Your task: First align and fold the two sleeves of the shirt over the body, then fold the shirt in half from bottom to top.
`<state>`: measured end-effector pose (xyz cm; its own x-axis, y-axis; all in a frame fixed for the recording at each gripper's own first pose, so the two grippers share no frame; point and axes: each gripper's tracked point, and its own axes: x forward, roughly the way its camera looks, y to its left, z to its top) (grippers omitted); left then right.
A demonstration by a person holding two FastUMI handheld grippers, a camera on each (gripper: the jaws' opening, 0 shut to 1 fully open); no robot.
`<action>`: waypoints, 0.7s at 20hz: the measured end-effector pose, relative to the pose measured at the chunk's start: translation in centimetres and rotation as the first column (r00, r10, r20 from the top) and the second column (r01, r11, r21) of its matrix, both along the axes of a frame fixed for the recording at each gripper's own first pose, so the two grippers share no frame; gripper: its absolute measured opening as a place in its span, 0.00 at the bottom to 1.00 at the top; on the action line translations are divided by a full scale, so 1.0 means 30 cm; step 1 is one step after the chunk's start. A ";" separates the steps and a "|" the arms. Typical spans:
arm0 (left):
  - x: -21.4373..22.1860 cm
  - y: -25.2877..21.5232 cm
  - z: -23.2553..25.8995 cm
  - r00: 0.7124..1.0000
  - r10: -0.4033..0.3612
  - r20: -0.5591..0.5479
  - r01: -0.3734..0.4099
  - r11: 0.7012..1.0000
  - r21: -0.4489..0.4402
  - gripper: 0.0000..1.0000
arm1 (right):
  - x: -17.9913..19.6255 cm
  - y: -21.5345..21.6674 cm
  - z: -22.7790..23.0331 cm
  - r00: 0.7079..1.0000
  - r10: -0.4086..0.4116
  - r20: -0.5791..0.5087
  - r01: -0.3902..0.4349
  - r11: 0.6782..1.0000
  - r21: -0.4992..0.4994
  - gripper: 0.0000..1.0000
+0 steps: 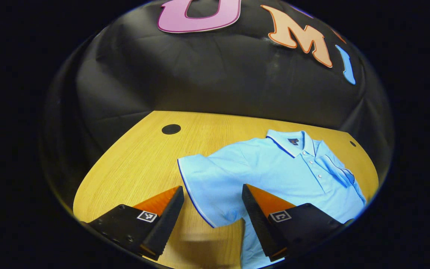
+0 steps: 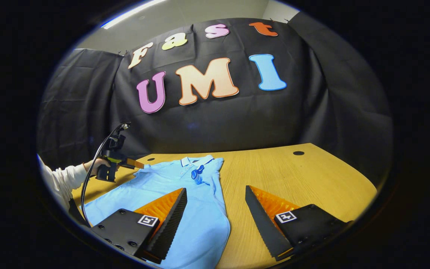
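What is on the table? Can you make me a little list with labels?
shirt: light blue polo, lying flat on the table, collar toward the wall
table: wood, with a round black hole cover
near sleeve: spread out to the side, not folded yet
far sleeve: already folded over the body
left tool: open, above the spread sleeve
right tool: open, above the shirt's other edge
hand: holds the left tool
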<state>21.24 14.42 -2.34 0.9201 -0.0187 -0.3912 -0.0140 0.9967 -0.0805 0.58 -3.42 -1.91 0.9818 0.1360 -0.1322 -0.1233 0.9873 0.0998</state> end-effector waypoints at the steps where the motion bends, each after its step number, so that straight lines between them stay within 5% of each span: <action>1: 0.006 0.004 -0.010 1.000 0.005 -0.007 -0.005 1.000 -0.001 0.93 | 0.001 -0.011 -0.007 1.000 -0.007 -0.004 0.007 1.000 0.003 0.98; 6: 0.034 0.015 -0.035 1.000 0.017 -0.017 -0.017 1.000 0.013 0.80 | -0.012 -0.055 -0.041 0.999 -0.030 -0.035 0.031 0.999 0.008 0.98; 14: 0.035 0.022 -0.056 0.999 0.024 -0.041 -0.022 0.999 0.036 0.71 | -0.025 -0.072 -0.032 0.999 -0.036 -0.028 0.037 0.999 0.027 0.98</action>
<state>22.28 15.07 -4.02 0.9032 0.0169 -0.4288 -0.0394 0.9983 -0.0436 -0.16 -5.58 -2.86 0.9823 0.1044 -0.1557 -0.0843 0.9879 0.1302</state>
